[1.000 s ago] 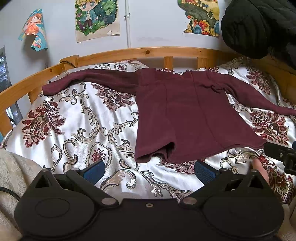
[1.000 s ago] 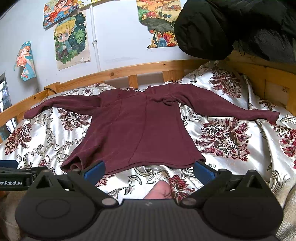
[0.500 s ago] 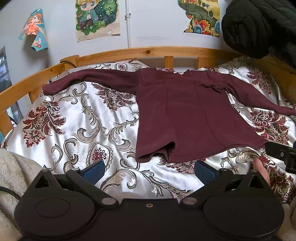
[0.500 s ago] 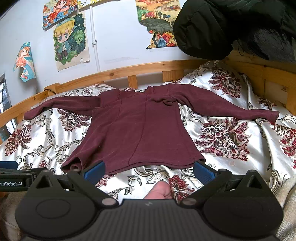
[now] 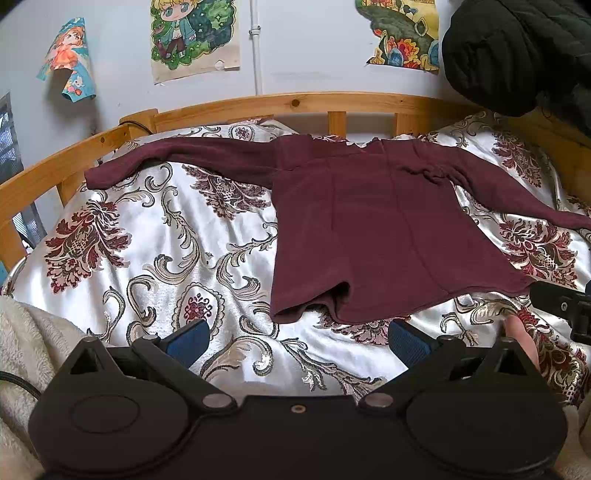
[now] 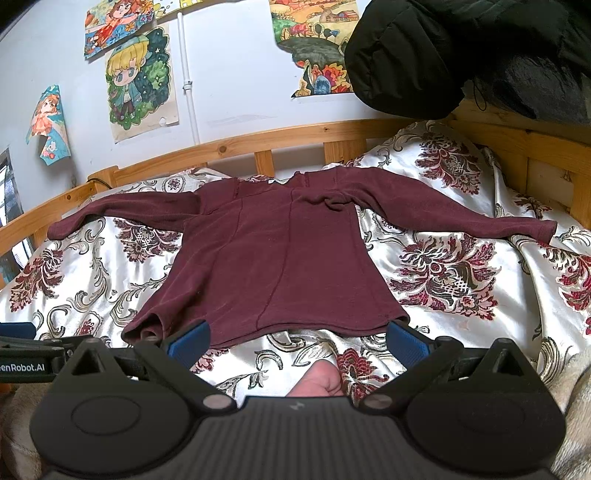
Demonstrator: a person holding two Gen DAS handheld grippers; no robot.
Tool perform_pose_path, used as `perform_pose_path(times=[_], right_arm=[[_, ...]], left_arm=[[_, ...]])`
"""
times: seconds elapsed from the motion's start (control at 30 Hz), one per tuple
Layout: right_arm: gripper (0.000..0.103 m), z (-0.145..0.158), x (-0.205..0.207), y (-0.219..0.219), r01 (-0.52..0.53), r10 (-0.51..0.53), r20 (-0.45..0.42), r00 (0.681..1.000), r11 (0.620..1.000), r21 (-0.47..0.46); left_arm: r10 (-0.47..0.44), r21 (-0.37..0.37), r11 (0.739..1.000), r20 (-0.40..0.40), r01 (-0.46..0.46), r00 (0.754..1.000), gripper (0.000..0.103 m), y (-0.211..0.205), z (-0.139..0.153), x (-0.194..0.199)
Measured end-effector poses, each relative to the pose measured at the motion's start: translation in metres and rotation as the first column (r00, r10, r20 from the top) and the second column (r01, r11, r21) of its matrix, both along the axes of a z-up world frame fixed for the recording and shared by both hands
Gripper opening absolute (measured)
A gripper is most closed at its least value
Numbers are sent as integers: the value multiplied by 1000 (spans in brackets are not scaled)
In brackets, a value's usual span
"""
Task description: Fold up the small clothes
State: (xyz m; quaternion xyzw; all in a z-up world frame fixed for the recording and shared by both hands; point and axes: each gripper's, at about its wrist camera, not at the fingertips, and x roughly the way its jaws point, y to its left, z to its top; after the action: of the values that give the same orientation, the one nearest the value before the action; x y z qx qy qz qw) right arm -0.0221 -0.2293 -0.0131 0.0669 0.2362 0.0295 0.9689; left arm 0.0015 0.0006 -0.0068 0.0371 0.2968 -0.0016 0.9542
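A maroon long-sleeved top (image 5: 373,229) lies spread flat on the patterned bedspread (image 5: 177,236), collar toward the headboard, both sleeves stretched out. It also shows in the right wrist view (image 6: 280,258). Its near left hem corner is rumpled and lifted. My left gripper (image 5: 297,338) is open and empty, just short of the hem's left part. My right gripper (image 6: 297,339) is open and empty, at the hem's near edge. The right gripper's side shows at the left wrist view's right edge (image 5: 561,306).
A wooden bed rail (image 6: 280,140) runs around the far and side edges. A black padded jacket (image 6: 461,51) hangs at the upper right. Posters (image 5: 194,35) hang on the wall. A cream fleece blanket (image 5: 33,332) lies at the near left.
Both views have shifted very slightly; the top and both open grippers stay as they were.
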Motion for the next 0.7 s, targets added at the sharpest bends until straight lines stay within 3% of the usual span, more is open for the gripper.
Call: perform_pose_path(times=[0.7], right_arm=[[103, 0, -1, -2, 9, -9, 0, 1000, 1000, 4]], left_arm=[[-17, 4, 1000, -37, 17, 999, 102, -3, 1, 6]])
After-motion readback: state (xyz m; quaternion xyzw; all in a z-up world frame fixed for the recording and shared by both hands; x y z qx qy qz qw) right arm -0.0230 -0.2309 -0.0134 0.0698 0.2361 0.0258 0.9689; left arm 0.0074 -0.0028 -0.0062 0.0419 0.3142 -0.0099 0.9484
